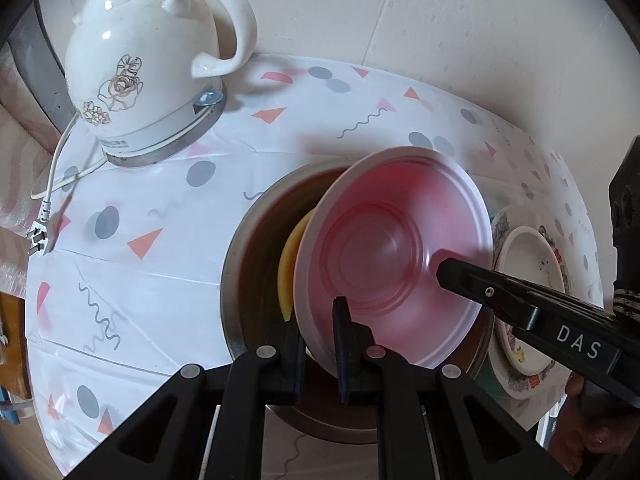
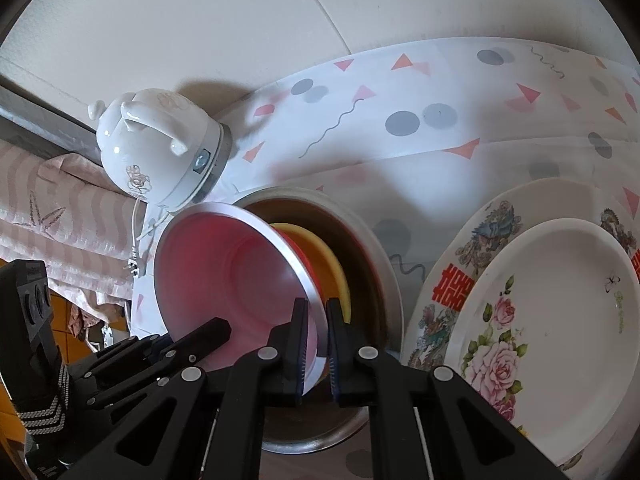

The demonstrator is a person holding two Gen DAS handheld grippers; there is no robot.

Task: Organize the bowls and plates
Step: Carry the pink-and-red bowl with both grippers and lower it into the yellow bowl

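Pink bowl [image 1: 394,256], floral white kettle [image 1: 132,68]

We see a white ceramic electric kettle [image 1: 132,80] standing on its round metal base [image 1: 168,148] at the far left of the desk. It bears a gold line drawing of flowers on its side, and its curved handle faces right. A white power cord [image 1: 60,160] runs from the base toward the desk's left edge and ends in an unplugged plug [image 1: 38,236]. The desk wears a white tablecloth [image 1: 140,280] printed with grey dots, pink and orange triangles and grey squiggles. Behind it stands a pale wall [image 1: 440,12]. At the left hangs a pink striped cloth [image 2: 60,216].
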